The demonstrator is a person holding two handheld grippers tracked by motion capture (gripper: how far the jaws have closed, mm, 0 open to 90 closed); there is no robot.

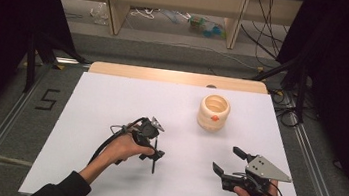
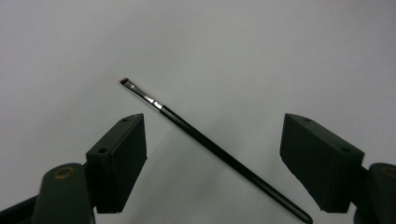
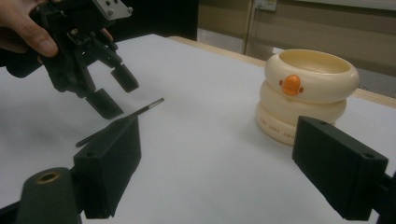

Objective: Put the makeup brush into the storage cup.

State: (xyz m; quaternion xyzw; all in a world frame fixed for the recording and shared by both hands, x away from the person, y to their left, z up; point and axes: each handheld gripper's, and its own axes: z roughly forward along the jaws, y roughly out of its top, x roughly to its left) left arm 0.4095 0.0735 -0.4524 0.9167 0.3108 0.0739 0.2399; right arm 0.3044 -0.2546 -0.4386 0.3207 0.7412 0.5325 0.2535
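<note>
Left hand-held gripper (image 2: 212, 154) spread wide over thin brush (image 2: 205, 140), lower centre; could skid on desk (image 2: 280, 46), slipping free.

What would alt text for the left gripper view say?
A thin black brush lies diagonally on the white table, bristle tip at upper left, between the open left gripper and its two black fingers, which don't touch it.
</note>
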